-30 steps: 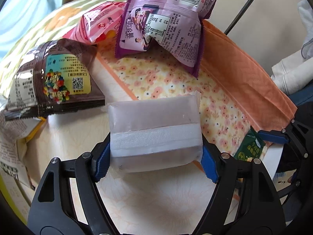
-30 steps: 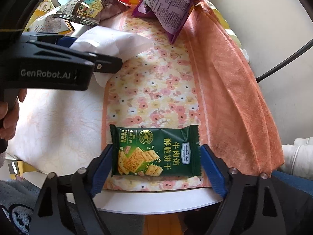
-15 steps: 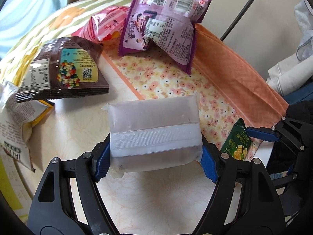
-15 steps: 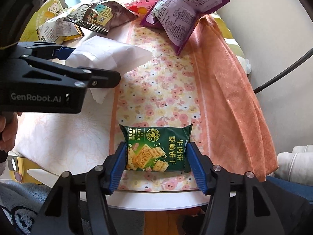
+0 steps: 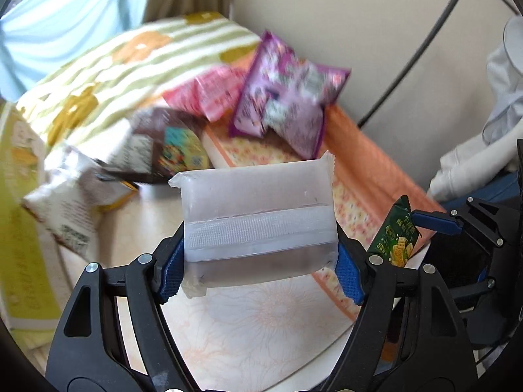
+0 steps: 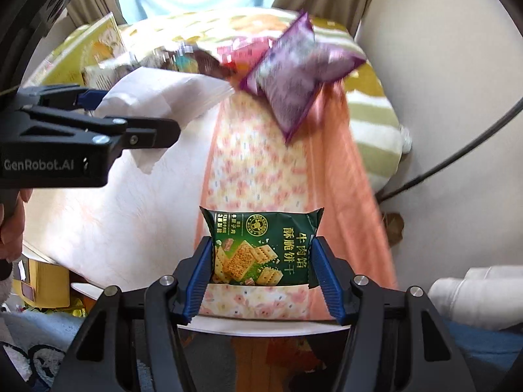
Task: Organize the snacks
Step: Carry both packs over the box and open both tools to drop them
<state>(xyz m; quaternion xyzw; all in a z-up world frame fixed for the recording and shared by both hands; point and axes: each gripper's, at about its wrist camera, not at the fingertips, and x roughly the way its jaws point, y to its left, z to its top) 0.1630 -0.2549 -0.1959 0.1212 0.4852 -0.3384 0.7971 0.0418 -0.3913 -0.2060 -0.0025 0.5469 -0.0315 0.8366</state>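
My left gripper (image 5: 258,261) is shut on a white translucent snack pack (image 5: 258,215) and holds it above the table; the pack also shows in the right wrist view (image 6: 157,94). My right gripper (image 6: 260,268) is shut on a green cracker packet (image 6: 261,248), lifted over the near end of the floral cloth (image 6: 258,170). The green packet shows at the right of the left wrist view (image 5: 397,235). A purple bag (image 5: 287,101), a pink bag (image 5: 212,91) and a brown bag (image 5: 170,150) lie at the far end.
An orange cloth (image 6: 353,196) runs along the right side next to the wall. A striped pillow (image 5: 130,62) lies behind the bags. A white-and-brown packet (image 5: 68,205) and a yellow box (image 5: 19,215) sit at the left. A dark cable (image 6: 457,153) crosses the wall.
Both grippers have risen and drawn back from the table with their packs. The right gripper closed on the green packet and lifted it off the cloth.
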